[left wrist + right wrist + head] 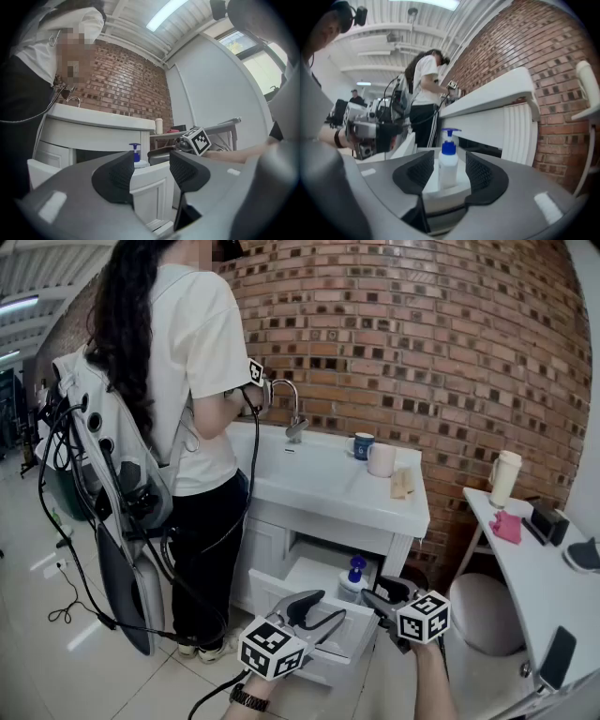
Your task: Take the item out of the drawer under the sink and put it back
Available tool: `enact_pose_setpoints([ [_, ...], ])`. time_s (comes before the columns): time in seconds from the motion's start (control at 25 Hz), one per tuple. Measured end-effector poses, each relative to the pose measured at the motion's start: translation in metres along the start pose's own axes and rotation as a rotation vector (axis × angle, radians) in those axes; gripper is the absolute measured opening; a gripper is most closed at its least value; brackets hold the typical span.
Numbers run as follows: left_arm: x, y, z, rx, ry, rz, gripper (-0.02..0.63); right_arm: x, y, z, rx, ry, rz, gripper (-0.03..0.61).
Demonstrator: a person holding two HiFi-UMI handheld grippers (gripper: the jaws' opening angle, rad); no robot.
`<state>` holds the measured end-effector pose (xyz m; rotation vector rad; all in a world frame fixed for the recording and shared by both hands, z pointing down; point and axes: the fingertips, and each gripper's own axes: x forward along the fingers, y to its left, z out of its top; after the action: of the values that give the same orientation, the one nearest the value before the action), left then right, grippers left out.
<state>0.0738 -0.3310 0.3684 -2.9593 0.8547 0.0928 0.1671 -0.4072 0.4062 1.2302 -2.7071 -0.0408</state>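
Head view: the drawer [309,575] under the sink [309,479] stands pulled out. The pump bottle [353,578] (blue top, pale body) is upright in the drawer's back right corner. The left gripper [323,608] is over the drawer's front edge, and the right gripper [382,596] is just beside the bottle.

Left gripper view: the left gripper [151,173] has its jaws wide apart and holds nothing. The drawer's white front shows between them, with the bottle [136,157] beyond.

Right gripper view: the right gripper [449,172] is spread wide. The bottle [448,159] stands framed between the pads, with a gap on each side.
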Motion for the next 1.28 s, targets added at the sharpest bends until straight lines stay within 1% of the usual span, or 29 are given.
enact_pose_setpoints([
  [0.08,0.002,-0.001,-0.001,-0.037,-0.004,-0.009,0.283,0.001,-0.003,-0.021,0.018,0.036,0.024,0.216],
  [0.12,0.003,-0.001,-0.001,-0.042,-0.005,-0.011,0.287,0.003,-0.004,-0.027,0.032,0.041,0.041,0.216],
  [0.2,0.002,0.000,-0.002,-0.019,0.007,-0.010,0.288,0.015,0.001,-0.031,0.036,0.043,0.086,0.218],
  [0.28,0.000,0.003,-0.008,0.015,0.035,-0.003,0.288,0.028,0.010,-0.034,-0.001,0.065,0.113,0.218],
  [0.36,-0.003,0.006,-0.015,0.004,0.045,0.003,0.287,0.034,0.012,-0.037,-0.008,0.070,0.112,0.184],
  [0.48,-0.007,0.011,-0.019,-0.043,0.029,0.006,0.287,0.035,0.008,-0.035,0.040,0.036,0.091,0.173],
  [0.6,-0.007,0.008,-0.018,-0.038,0.027,0.003,0.287,0.024,0.004,-0.018,0.062,-0.033,0.062,0.172],
  [0.72,-0.010,0.004,-0.015,-0.044,0.013,0.003,0.288,0.001,0.004,0.015,0.076,-0.133,0.039,0.172],
  [0.84,-0.013,0.002,-0.008,-0.056,-0.017,0.008,0.288,-0.023,0.010,0.048,0.061,-0.204,0.026,0.172],
  [1.04,-0.013,-0.008,-0.001,-0.048,-0.036,-0.006,0.288,-0.059,0.018,0.090,0.078,-0.319,0.029,0.172],
  [1.16,-0.014,-0.009,0.001,-0.031,-0.030,0.018,0.288,-0.072,0.024,0.105,0.092,-0.362,0.049,0.172],
  [1.28,-0.016,-0.007,0.002,-0.021,-0.022,0.042,0.288,-0.073,0.030,0.106,0.085,-0.365,0.059,0.172],
])
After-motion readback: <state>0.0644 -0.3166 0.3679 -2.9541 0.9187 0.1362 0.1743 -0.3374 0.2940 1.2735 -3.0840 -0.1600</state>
